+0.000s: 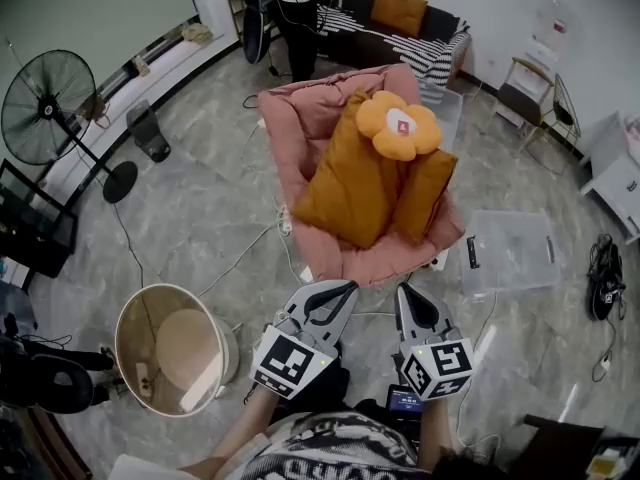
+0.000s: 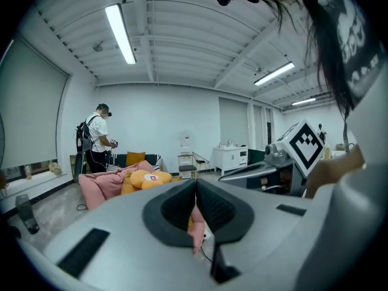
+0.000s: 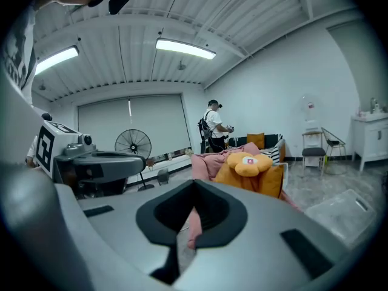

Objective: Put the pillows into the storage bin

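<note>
On a pink lounge chair [image 1: 290,128] lie a large orange pillow [image 1: 345,183], a smaller orange pillow [image 1: 425,193] and a yellow flower-shaped pillow [image 1: 398,126]. A clear plastic storage bin [image 1: 510,253] stands on the floor to the chair's right. My left gripper [image 1: 335,293] and right gripper [image 1: 412,303] hover side by side just short of the chair's near edge, both shut and empty. The left gripper view looks past its closed gripper [image 2: 195,183] to the flower pillow [image 2: 148,178]. Beyond the right gripper [image 3: 194,183] sit the flower pillow [image 3: 247,162] and the bin [image 3: 342,208].
A round open tub [image 1: 170,348] stands at my lower left and a standing fan [image 1: 45,108] further left. A person [image 1: 295,8] stands behind the chair near a dark sofa [image 1: 400,28]. Cables cross the floor; a second clear box [image 1: 447,113] sits behind the chair.
</note>
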Available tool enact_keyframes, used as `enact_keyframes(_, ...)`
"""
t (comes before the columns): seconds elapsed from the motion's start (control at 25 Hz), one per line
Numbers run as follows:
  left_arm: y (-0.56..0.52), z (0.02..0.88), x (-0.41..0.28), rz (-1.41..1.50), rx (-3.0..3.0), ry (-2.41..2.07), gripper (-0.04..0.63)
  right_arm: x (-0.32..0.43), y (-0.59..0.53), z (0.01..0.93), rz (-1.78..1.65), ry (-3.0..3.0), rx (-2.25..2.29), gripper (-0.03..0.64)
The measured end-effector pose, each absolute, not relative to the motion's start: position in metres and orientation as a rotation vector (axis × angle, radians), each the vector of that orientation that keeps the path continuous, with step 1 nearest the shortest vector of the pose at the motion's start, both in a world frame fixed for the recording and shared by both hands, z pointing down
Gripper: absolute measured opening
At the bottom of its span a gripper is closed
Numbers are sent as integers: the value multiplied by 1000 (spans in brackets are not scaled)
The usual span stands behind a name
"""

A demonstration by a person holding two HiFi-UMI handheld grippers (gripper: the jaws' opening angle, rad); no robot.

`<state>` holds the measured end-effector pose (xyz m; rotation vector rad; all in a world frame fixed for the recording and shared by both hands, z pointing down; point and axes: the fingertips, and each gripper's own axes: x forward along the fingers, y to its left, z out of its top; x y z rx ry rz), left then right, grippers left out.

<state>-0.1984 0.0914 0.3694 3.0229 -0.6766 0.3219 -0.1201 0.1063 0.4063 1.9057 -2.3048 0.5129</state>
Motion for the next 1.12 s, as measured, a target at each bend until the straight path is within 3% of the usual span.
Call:
enact_keyframes(0.48, 37, 377, -209, 297, 3015, -616, 12, -131, 40, 406, 482, -2282, 1889, -1)
enact_keyframes(1.12, -35, 398, -138, 328, 2957, -624, 12, -58, -42, 431, 546, -2292, 1850, 0)
